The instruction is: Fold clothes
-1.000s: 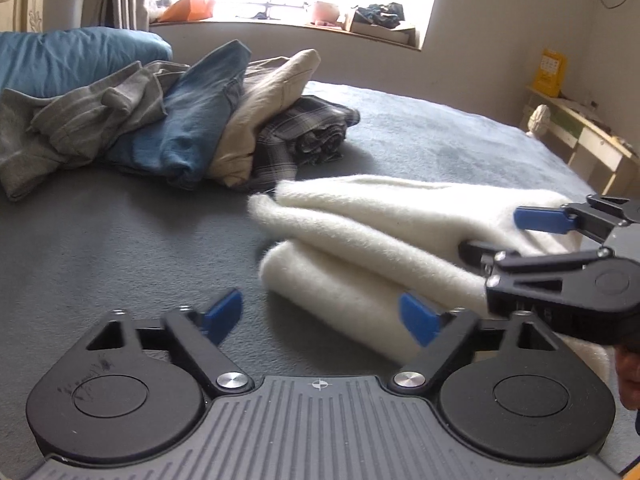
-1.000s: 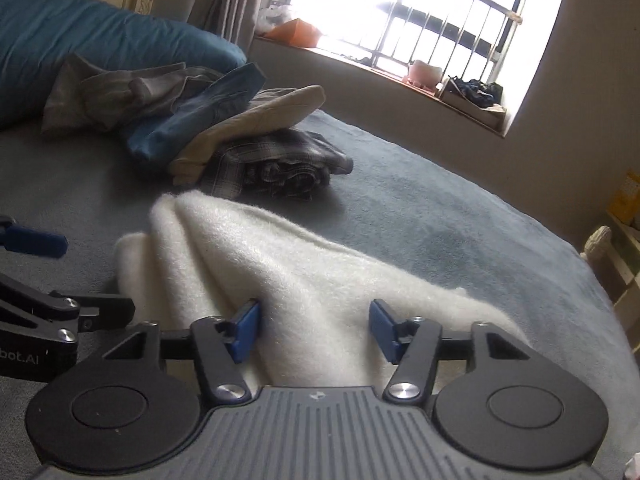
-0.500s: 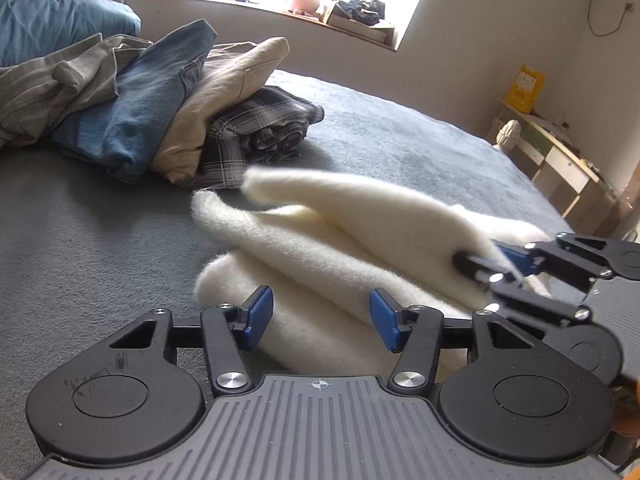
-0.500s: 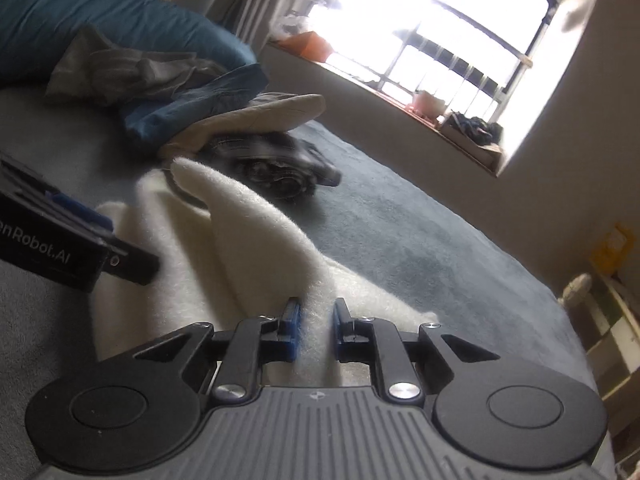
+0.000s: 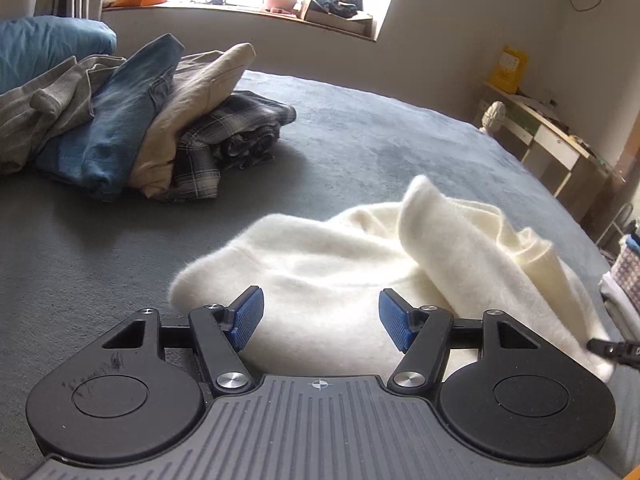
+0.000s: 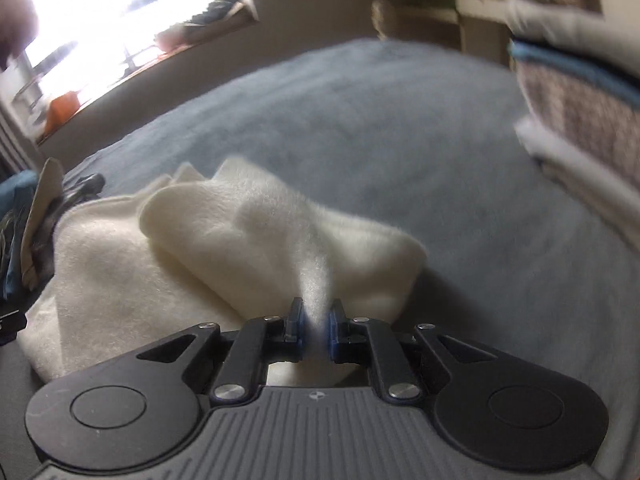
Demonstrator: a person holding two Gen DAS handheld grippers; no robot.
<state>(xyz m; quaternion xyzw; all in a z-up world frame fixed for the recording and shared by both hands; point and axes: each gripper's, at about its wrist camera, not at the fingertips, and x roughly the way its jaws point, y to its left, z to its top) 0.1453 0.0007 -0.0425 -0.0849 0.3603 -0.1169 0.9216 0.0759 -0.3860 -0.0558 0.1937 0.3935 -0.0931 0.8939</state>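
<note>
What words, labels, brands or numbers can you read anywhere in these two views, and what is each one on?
No text can be read in either view.
Yellow box on the wooden side desk: pale printing on its front, too small and blurred to read.
Grey ribbed body of the left tool: only a small crosshair mark, no letters.
Grey ribbed body of the right tool: the same crosshair mark, no letters.
Fluffy cream-white garment: no label showing.

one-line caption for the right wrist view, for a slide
Right gripper pinching a raised fold of the cream fleece garment on the grey bedspread.
</note>
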